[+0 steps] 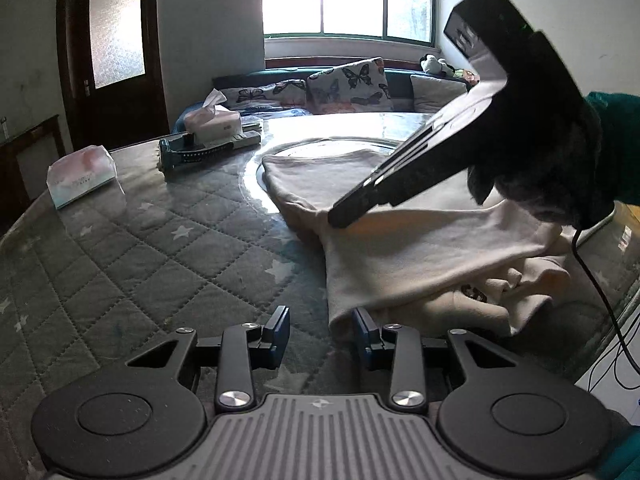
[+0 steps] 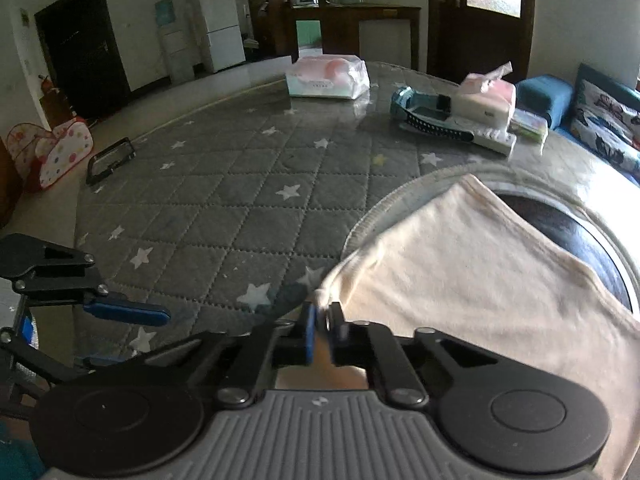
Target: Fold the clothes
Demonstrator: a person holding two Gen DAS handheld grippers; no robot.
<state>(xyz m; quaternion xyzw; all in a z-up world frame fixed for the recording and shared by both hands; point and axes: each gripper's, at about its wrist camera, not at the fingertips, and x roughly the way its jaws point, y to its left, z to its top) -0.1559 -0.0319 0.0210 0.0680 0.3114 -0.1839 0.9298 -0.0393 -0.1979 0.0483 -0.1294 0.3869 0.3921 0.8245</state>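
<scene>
A cream garment [image 1: 420,248] lies partly folded on the quilted grey table cover [image 1: 140,248], its far part over a round glass plate. My left gripper [image 1: 322,330] is open and empty, low over the cover, its right finger just beside the garment's near corner. My right gripper [image 2: 322,334] is shut on a corner of the garment [image 2: 460,272] and holds that layer lifted off the table. The right gripper also shows in the left wrist view [image 1: 344,216], above the cloth. The left gripper's blue finger [image 2: 128,312] shows at the left of the right wrist view.
Two tissue packs [image 1: 80,176] [image 1: 212,120] and a blue-and-white toy [image 1: 204,150] stand at the far side of the table. A small black frame [image 2: 110,160] lies at the table's left edge. A sofa with butterfly cushions [image 1: 348,84] is behind.
</scene>
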